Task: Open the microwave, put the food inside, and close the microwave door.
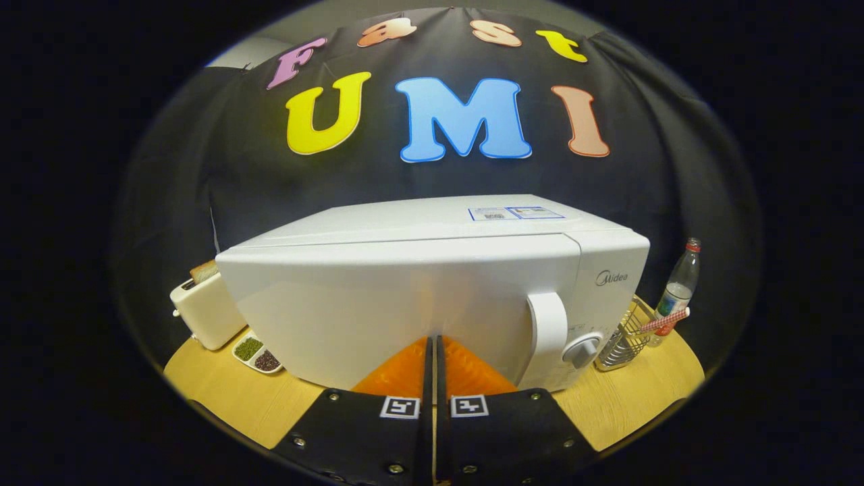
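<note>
Microwave (432, 297) stands mid-desk (628, 405), door closed, handle (548, 331) right of the gripper (433, 351), whose fingers are pressed together, empty, tips against the door. Toaster (206, 307) and divided dish (258, 352) crowd the microwave's left; wire rack (624, 341) and bottle (678, 290) its right. Interior hidden.

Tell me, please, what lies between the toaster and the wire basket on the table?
In the gripper view, the white microwave, door closed, stands between the toaster and the wire basket. The shut gripper points at its door.

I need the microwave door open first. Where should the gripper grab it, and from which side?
Grip the upright handle at the door's right edge, beside the knob, coming from the front. It stands proud of the door. The gripper, fingers shut, must open first.
</note>
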### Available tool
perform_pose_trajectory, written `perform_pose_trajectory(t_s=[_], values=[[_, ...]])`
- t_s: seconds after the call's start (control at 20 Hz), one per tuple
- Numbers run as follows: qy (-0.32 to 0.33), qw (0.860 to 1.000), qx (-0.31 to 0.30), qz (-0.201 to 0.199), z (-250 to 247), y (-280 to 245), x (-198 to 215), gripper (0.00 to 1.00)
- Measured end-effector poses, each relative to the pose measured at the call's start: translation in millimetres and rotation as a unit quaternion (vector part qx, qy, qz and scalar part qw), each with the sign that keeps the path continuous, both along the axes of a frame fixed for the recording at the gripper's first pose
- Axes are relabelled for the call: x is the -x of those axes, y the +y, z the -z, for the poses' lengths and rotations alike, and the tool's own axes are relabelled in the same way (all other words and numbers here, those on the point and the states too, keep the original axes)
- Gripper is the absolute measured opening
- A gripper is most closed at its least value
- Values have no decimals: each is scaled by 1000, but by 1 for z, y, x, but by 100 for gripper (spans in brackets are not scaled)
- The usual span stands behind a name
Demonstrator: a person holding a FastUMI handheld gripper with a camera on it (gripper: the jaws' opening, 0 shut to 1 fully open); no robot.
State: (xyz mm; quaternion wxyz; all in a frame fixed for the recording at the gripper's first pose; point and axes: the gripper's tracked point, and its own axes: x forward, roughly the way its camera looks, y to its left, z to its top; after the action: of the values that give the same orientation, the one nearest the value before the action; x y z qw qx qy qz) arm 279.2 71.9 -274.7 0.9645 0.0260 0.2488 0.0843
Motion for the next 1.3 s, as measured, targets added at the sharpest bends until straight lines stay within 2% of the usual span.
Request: perform_pose_trajectory(t_s=[0.35, 0.75, 1.0, 1.3], values=[[-79, 997, 20, 7, -85, -4, 54, 4], [-115, 993, 11, 21, -155, -3, 133, 4], [-134, 991, 9, 25, -182, -4, 178, 4], [-155, 987, 26, 39, -190, -12, 226, 4]])
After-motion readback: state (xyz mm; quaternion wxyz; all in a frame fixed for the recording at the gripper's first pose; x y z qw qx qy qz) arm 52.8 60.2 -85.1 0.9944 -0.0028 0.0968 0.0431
